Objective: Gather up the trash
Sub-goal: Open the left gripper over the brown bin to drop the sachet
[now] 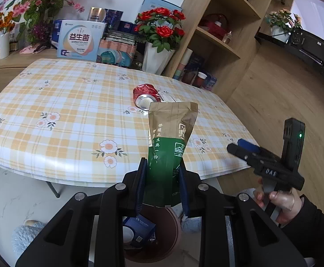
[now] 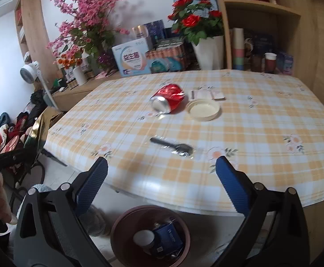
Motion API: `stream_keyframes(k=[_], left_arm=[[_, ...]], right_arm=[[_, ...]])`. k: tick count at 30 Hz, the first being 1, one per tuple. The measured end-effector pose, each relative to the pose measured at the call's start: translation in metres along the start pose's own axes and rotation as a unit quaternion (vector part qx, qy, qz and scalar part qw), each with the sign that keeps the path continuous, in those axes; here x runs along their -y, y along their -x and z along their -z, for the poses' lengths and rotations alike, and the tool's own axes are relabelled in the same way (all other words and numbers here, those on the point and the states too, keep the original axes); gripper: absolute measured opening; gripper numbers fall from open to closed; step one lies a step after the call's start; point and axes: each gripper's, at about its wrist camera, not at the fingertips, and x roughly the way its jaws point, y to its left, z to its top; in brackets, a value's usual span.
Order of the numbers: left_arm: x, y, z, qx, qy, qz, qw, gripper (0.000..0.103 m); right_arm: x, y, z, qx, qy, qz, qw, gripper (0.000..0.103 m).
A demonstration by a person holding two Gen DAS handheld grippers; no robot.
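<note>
Partway done. Brown round plastic bin (image 2: pixel 149 233) on the floor, near the tabletop (image 2: pixel 251 120) edge, already holds a white cup and blue carton. Left gripper (image 1: pixel 162 178) clamps a tan-and-green paper pouch (image 1: pixel 171 138) above the bin, not dropped. Right gripper (image 2: pixel 162 178) wide, empty. Left on the tabletop: crushed red can (image 2: pixel 168 99), white round lid (image 2: pixel 203 110), wrapped black spoon (image 2: pixel 173 146).

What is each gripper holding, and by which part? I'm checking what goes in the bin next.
The left gripper is shut on the green-and-gold pouch, pinching its green lower half. The right gripper is open and holds nothing.
</note>
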Motion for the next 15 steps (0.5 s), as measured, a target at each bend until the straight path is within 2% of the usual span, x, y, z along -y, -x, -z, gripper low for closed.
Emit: stream_keyframes(k=[7, 15], left_arm=[[0.015, -0.012, 0.007, -0.021, -0.006, 0.023, 0.9995, 0.026], [0.031, -0.032, 0.017, -0.051, -0.020, 0.033, 0.9979, 0.027]], right_arm=[[0.020, 0.014, -0.006, 0.031, -0.034, 0.039, 0.998, 0.097], [0.030, 0.021, -0.003, 0.045, -0.049, 0.049, 0.997, 0.097]])
